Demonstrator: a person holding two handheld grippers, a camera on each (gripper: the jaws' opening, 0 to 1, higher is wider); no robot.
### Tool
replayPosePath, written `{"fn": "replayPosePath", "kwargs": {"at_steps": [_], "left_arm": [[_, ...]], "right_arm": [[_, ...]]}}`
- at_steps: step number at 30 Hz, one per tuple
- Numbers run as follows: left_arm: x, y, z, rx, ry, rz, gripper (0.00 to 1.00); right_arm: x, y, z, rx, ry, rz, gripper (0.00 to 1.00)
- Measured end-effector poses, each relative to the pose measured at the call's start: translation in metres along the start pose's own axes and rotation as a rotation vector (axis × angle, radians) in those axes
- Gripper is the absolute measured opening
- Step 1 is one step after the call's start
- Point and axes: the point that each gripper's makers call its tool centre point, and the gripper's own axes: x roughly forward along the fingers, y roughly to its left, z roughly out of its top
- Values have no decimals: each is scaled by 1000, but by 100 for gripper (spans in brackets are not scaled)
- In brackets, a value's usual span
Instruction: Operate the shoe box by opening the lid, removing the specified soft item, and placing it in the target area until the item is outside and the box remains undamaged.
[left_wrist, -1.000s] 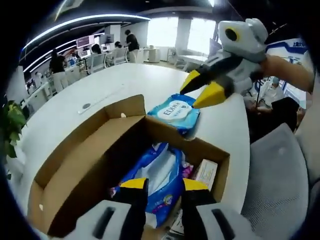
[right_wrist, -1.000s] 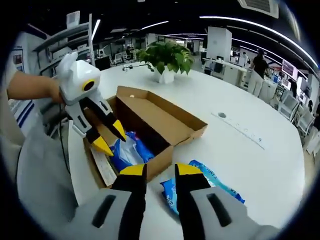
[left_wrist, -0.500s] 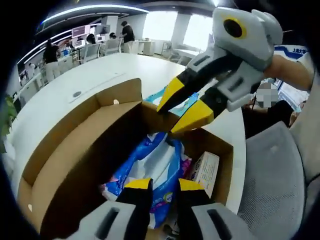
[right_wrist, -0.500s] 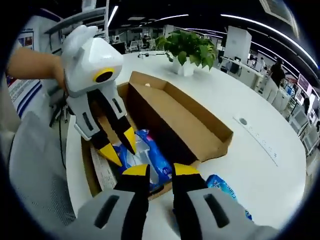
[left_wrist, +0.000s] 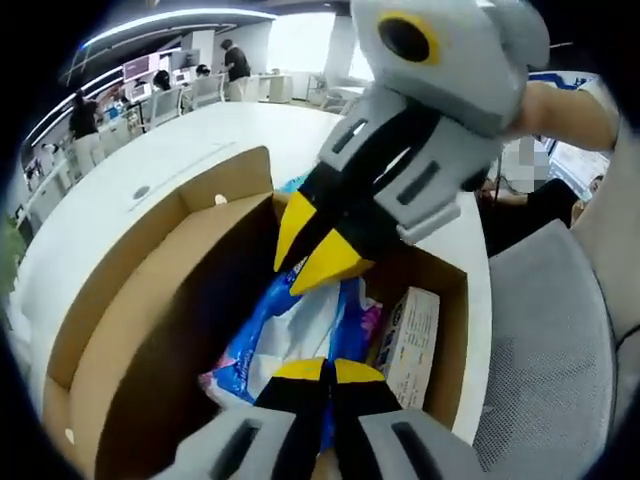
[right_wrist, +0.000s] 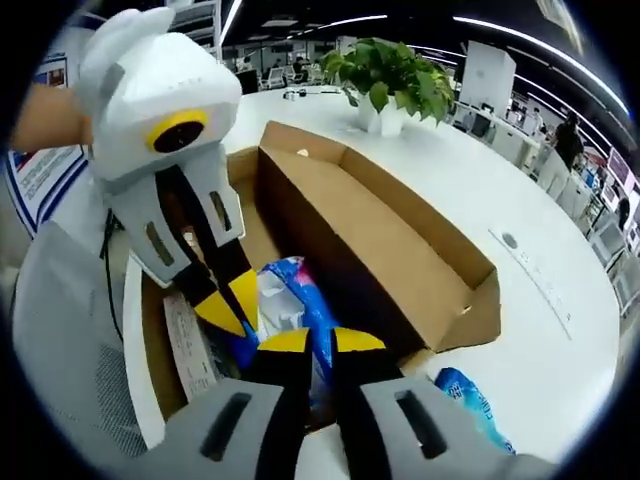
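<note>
The brown shoe box (left_wrist: 150, 330) stands open on the white table, its lid folded back. Inside lies a soft blue and white pack (left_wrist: 305, 325). At the near end of the pack, my left gripper (left_wrist: 327, 371) has its jaws pressed together on the wrapper. My right gripper (left_wrist: 310, 255) reaches down from the upper right, its yellow tips closed on the pack's far end. In the right gripper view the box (right_wrist: 400, 250) lies ahead, and my right gripper (right_wrist: 322, 343) is narrowed onto the pack (right_wrist: 295, 290). The left gripper (right_wrist: 230, 303) comes in from the upper left.
A small white carton (left_wrist: 410, 335) lies in the box beside the pack, also seen as a carton (right_wrist: 185, 345) at the left. A blue wipes pack (right_wrist: 470, 400) rests on the table (right_wrist: 470, 160) outside the box. A potted plant (right_wrist: 385, 85) stands behind. A grey chair (left_wrist: 540, 340) sits close by.
Both grippers have dropped deeper into the box, and both have closed: the gaps between the jaws seen earlier are gone or nearly gone. The wipes pack stays on the table.
</note>
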Motion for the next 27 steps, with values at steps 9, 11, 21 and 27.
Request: {"fn": "replayPosePath", "kwargs": {"at_steps": [9,11,21,27], "left_arm": [[-5,0,-1,8,-8,14,0],[-7,0,-1,5,-10,16,0],[-25,0,5,-11,-28,35,0],[-39,-2,12,13,-36,47,0]], "right_arm": [[0,3,0,6,6,9,0],[-1,3,2,6,-1,10,0],[-12,8,17,-26,-48,16,0],[-22,14,31,-54,-81,24,0]]}}
